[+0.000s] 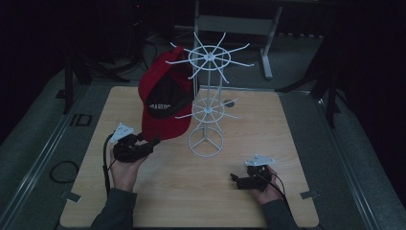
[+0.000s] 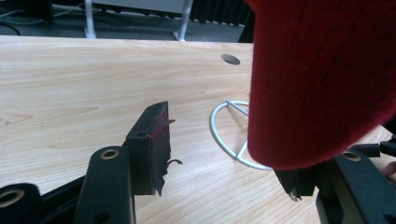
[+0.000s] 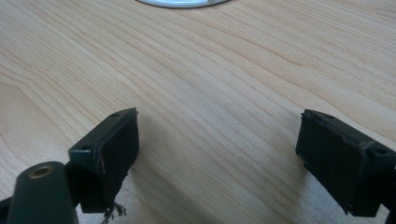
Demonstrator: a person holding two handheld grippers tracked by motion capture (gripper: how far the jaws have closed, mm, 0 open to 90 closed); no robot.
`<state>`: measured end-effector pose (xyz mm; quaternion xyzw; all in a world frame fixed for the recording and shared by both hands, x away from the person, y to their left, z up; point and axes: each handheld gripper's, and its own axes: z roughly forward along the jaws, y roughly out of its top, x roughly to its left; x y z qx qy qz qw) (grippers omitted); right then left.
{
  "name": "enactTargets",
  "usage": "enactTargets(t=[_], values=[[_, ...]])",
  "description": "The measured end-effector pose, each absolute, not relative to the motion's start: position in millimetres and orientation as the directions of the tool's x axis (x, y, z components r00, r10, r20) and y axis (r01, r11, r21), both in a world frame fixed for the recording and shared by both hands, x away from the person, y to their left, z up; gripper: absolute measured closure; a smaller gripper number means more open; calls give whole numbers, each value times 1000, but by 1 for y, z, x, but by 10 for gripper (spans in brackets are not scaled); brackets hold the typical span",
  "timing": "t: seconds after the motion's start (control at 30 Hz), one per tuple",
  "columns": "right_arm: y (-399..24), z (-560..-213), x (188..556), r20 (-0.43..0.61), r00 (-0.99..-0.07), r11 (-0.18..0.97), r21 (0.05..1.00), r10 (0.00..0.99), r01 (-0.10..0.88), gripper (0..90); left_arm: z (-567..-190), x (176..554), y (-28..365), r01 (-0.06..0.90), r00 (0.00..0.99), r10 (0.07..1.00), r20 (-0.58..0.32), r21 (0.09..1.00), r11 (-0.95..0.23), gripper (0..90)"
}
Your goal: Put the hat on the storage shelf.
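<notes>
So the red cap (image 1: 165,98) hangs on the white wire rack (image 1: 207,103) mid-table, brim end down low. The left claw (image 1: 149,143) sits right at that bottom edge, jaws spread wide; up close the cap (image 2: 322,79) hangs over its right jaw. Can't tell if they touch. The right claw (image 1: 235,179) rests near the wooden table (image 1: 158,196), released, well apart from the cap.

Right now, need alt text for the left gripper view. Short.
A red cap hangs close in front of the left gripper, covering its right-hand jaw, while the jaws stand wide apart and hold nothing. Behind it, the white wire stand's ring base rests on a light wooden table.
</notes>
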<state>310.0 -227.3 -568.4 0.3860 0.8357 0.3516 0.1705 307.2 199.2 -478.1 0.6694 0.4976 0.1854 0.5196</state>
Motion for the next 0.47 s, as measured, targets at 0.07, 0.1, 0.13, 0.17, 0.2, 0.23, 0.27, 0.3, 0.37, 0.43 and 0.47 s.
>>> enactTargets(t=[0.07,0.1,0.13,0.17,0.2,0.23,0.27,0.3,0.37,0.43,0.47], values=[[-227,-568,310,-12,-643,453,720,765,526,131,-480,307,199,476,438,858,-269,879,32,427],[-227,-568,310,-13,-644,454,719,765,525,131,-480,307,199,478,440,857,-269,878,30,427],[-227,-568,310,-14,-645,456,719,764,524,131,-482,307,199,479,441,857,-267,877,26,427],[-227,-568,310,-14,-645,456,719,764,525,131,-483,307,199,481,440,857,-267,877,26,425],[-227,-568,310,-13,-645,455,719,764,525,131,-484,307,199,482,439,858,-267,876,26,424],[-227,-568,310,-14,-645,456,719,764,525,131,-485,307,199,485,440,858,-264,874,21,423],[-227,-568,310,-14,-645,456,719,764,524,131,-486,307,199,486,438,860,-262,874,19,421],[-227,-568,310,-14,-645,456,719,764,525,131,-488,307,199,486,435,863,-256,874,15,420],[-228,-568,310,-15,-646,457,719,764,524,131,-490,308,199,487,434,866,-248,874,6,420],[-228,-568,310,-15,-646,457,719,764,524,131,-492,309,199,489,432,868,-243,872,1,418],[-228,-568,310,-15,-645,457,719,764,524,131,-493,309,199,488,432,868,-243,873,1,418]])
